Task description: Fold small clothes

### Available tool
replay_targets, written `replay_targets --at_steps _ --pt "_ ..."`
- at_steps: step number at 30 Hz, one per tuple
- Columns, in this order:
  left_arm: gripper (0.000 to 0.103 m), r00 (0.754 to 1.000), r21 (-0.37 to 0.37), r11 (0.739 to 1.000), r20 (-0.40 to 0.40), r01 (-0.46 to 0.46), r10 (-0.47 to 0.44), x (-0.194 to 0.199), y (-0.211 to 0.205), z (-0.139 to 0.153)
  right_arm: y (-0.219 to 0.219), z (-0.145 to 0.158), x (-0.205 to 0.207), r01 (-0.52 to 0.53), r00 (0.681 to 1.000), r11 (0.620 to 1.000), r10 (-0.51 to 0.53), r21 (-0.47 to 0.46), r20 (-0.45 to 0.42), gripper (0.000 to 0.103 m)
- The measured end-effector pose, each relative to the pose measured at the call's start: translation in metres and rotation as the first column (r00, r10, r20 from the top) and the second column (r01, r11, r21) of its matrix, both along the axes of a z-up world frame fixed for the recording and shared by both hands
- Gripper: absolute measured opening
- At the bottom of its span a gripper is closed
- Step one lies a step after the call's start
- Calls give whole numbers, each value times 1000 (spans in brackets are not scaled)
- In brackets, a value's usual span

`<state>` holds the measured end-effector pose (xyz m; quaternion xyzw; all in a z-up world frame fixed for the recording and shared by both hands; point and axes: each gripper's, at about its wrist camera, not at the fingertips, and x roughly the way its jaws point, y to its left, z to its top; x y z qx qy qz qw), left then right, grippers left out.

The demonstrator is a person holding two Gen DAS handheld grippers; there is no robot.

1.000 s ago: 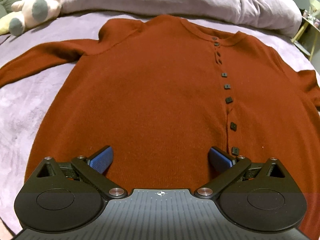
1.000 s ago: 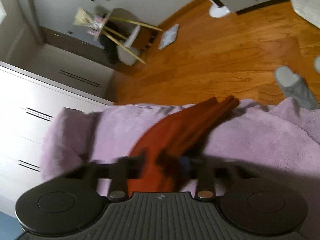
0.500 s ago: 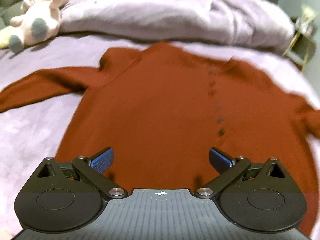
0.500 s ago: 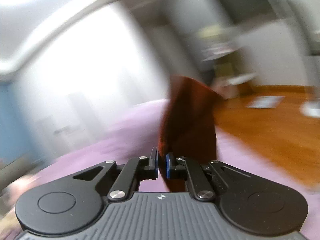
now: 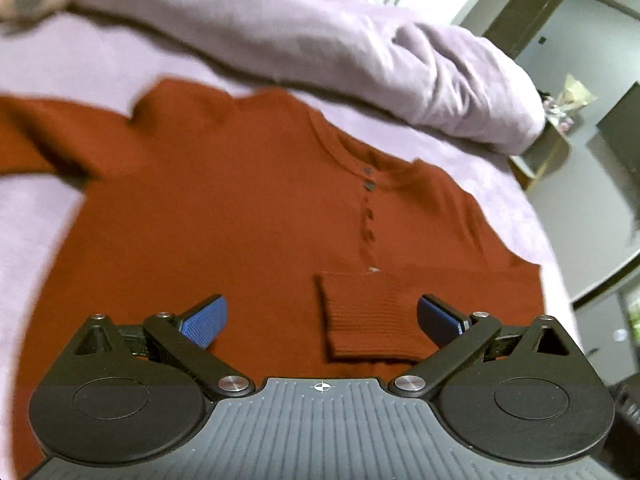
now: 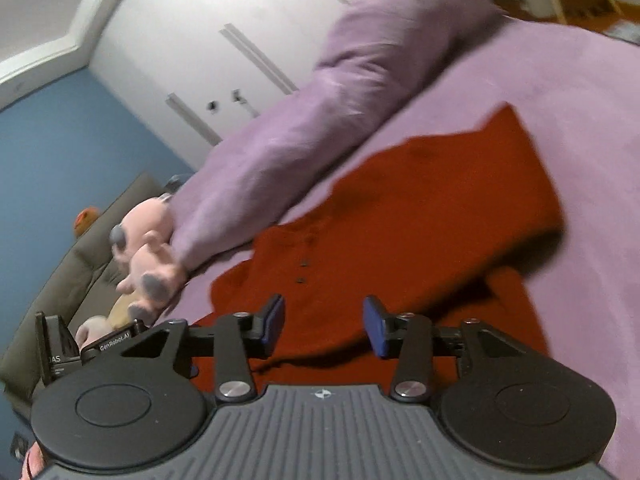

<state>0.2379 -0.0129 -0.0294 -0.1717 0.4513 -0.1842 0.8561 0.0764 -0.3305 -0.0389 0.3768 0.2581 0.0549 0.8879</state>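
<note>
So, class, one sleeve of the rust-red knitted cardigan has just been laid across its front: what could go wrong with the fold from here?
1. The folded sleeve lies loose on the rust-red knitted cardigan; the right gripper is opening just above it and could snag the knit.
2. The other sleeve is spread out on the soft lilac blanket, so dragging it may bunch the body.
3. The left gripper hangs open close over the hem and could rumple it.
</note>
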Motion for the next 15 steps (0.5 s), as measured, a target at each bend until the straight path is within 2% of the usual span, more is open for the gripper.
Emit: replay_targets --at_steps 4,6,8,10,14,15 --pt "82 995 -25 999 -87 36 -38 17 -19 -21 -1 -15 -16 42 999 995 -40 87 -30 47" --pt "82 993 -23 999 -112 39 -41 23 -26 -30 -5 -21 -21 48 998 994 -44 102 -40 47" --pt "79 994 -25 999 -104 36 -39 25 -28 -31 -9 -24 -21 49 998 993 -44 105 -46 47" --pt "59 991 -57 998 -124 35 -42 27 -29 -32 -11 -26 -21 50 998 993 -45 109 -46 47" --pt "38 985 -94 995 -169 29 -45 30 -30 -35 -15 -30 -20 69 996 990 -61 126 -65 47" --pt "21 983 -94 995 -177 33 -49 32 -30 -37 -14 -31 -18 75 995 989 -66 131 -70 47"
